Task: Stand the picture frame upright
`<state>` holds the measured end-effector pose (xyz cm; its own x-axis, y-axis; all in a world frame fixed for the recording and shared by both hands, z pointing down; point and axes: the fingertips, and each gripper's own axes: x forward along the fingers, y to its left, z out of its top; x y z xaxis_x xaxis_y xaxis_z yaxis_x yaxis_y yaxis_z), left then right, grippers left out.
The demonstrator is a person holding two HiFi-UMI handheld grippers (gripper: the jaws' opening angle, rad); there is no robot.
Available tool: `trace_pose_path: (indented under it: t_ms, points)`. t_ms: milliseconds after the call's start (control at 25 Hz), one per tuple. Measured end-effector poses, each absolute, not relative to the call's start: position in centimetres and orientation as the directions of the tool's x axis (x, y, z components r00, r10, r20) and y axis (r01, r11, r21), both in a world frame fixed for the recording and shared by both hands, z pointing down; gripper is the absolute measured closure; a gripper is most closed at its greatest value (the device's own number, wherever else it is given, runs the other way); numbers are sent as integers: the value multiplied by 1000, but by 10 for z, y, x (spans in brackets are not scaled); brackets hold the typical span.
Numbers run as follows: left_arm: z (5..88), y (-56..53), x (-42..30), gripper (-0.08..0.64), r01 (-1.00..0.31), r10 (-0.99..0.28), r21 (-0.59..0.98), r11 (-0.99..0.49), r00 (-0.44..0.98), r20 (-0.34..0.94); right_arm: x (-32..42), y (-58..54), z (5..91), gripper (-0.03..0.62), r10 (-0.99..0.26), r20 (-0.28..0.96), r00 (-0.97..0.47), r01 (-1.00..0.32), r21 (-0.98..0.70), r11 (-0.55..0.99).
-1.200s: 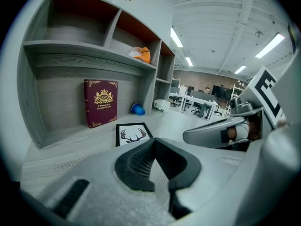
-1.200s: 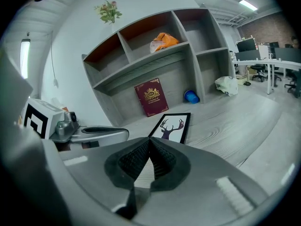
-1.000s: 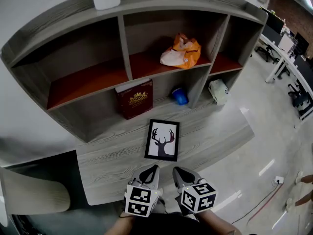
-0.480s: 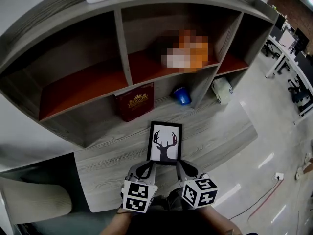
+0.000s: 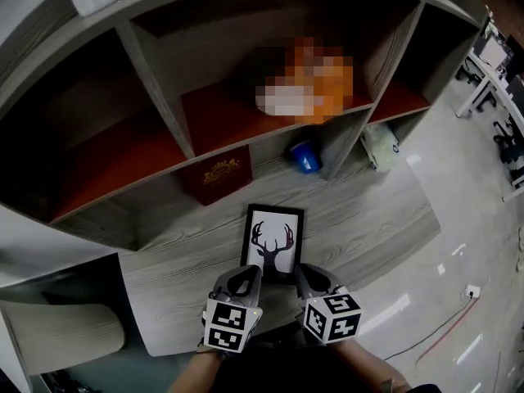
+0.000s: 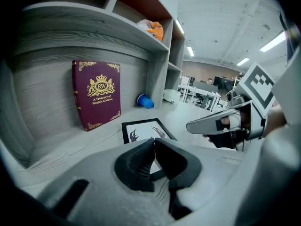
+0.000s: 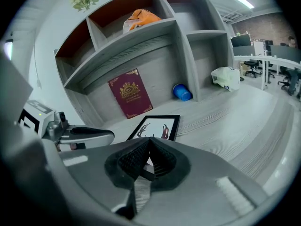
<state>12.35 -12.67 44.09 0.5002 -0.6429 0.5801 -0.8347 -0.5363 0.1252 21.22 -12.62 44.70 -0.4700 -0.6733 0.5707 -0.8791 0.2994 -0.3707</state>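
Got the frame (image 5: 272,244) lying flat and face up on the desk (image 5: 176,293), short edge nearest, just past the tips of the left gripper (image 5: 248,273) and right gripper (image 5: 303,273). Both closed right up, holding nothing, sitting side by side at that near edge.

So, first thing: open up before going any lower, no way to grab anything like this. Then probably best to pinch the black border at the two near corners, one per side, rather than poking at the glass. Tip up about the far edge, nice and slow, to stop it skidding back toward the book (image 5: 217,174). Keep both sides rising together to avoid twisting it.

Can't see the back from here, so no idea about a prop leg. Would check for one once it's up; failing that, lean it against the shelf wall beside the book. Don't let go until it sits steady.
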Motion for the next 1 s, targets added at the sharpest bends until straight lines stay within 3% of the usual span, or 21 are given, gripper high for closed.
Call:
trace_pose_path:
  t_ms: [640, 1000]
  points:
    - [470, -161, 129, 546, -860, -623, 117, -496, 446, 642, 216, -160, 478, 570, -609, 607, -510, -859, -396, 325]
    - [482, -177, 116, 498, -877, -634, 96, -470, 412, 654, 219, -166, 494, 534, -598, 632, -493, -869, -395, 299]
